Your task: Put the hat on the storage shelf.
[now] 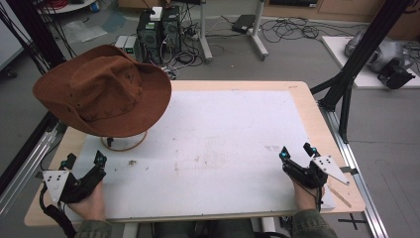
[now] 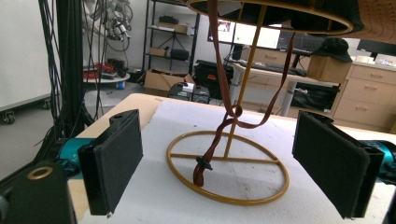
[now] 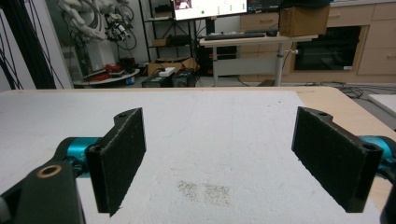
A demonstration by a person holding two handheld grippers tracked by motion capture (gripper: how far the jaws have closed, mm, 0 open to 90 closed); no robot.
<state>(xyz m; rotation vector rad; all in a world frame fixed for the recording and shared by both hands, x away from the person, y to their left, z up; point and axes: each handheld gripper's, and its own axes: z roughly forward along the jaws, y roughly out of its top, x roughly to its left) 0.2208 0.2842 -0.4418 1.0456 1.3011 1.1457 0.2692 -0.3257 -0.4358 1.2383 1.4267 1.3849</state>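
Observation:
A brown wide-brimmed hat (image 1: 104, 89) rests on a gold wire stand (image 1: 124, 144) at the table's left. In the left gripper view the stand's round base (image 2: 227, 167) lies just ahead, and the hat's brown chin strap (image 2: 224, 93) hangs down to it. My left gripper (image 1: 84, 159) sits near the front left corner, open, with nothing between its jaws, a short way in front of the stand. My right gripper (image 1: 297, 149) rests at the front right, also open and holding nothing, pointing across the white mat (image 3: 205, 135).
The white foam mat (image 1: 223, 144) covers most of the wooden table (image 1: 317, 119). Computer towers (image 1: 158, 29) and cables lie on the floor beyond the far edge. Black frame posts (image 1: 361, 54) stand to the right of the table.

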